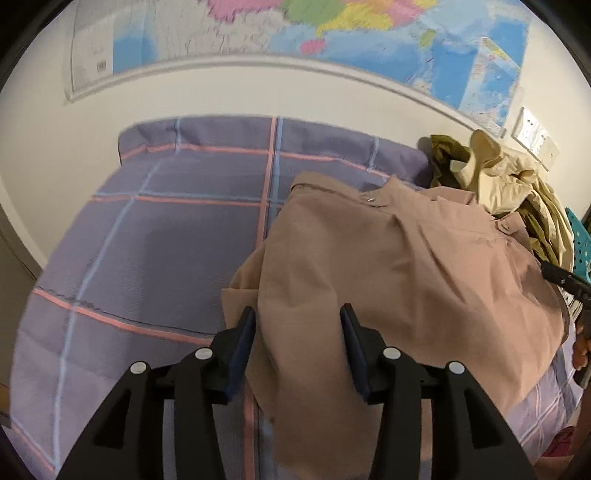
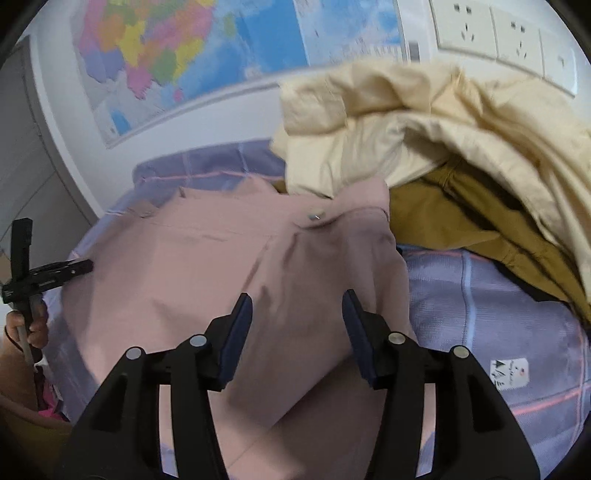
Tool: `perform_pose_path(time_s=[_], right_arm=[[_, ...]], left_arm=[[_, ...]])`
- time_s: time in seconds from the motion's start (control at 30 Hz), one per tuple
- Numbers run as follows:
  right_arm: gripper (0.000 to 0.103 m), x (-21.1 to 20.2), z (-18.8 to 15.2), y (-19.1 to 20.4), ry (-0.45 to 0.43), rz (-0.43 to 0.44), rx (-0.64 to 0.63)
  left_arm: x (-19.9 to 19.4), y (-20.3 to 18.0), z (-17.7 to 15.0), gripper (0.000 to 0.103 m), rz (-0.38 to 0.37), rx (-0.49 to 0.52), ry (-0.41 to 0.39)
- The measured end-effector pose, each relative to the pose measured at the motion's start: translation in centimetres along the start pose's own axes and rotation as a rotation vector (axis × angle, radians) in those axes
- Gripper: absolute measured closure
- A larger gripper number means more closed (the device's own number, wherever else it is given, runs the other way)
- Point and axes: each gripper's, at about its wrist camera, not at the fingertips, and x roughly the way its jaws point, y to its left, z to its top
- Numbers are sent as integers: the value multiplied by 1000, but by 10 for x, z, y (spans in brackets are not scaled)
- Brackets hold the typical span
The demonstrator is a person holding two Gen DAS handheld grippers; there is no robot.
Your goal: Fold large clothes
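Note:
A tan button-up shirt (image 1: pixel 388 258) lies spread on the bed, collar toward the wall. My left gripper (image 1: pixel 297 310) hovers open over the shirt's near left part, and a fold of cloth runs between its fingers without the pads pressing on it. In the right wrist view the same shirt (image 2: pixel 258 266) looks pinkish. My right gripper (image 2: pixel 297 295) stands open over its near right part, and its blue pads are clear of the cloth. The shirt's lower hem is hidden under both tools.
The bed wears a purple plaid sheet (image 1: pixel 166 240) and runs to the wall. A heap of cream and mustard clothes (image 2: pixel 424 129) sits at the shirt's right. A map (image 1: pixel 332 29) and wall sockets (image 2: pixel 498 29) hang above. A teal basket (image 1: pixel 580 243) stands at the right edge.

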Motion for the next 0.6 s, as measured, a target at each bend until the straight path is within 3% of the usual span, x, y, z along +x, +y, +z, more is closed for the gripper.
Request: perform_pose_path(time_s=[0.1, 0.37, 0.6], right_arm=[[47, -17, -6, 14, -33, 43, -27], [44, -15, -29, 45, 1, 127, -81], [46, 32, -39, 42, 94, 52, -60]], left_arm=[[-17, -17, -5, 46, 25, 47, -44], [-24, -47, -19, 40, -8, 81, -45], [7, -43, -29, 40, 23, 60, 23]])
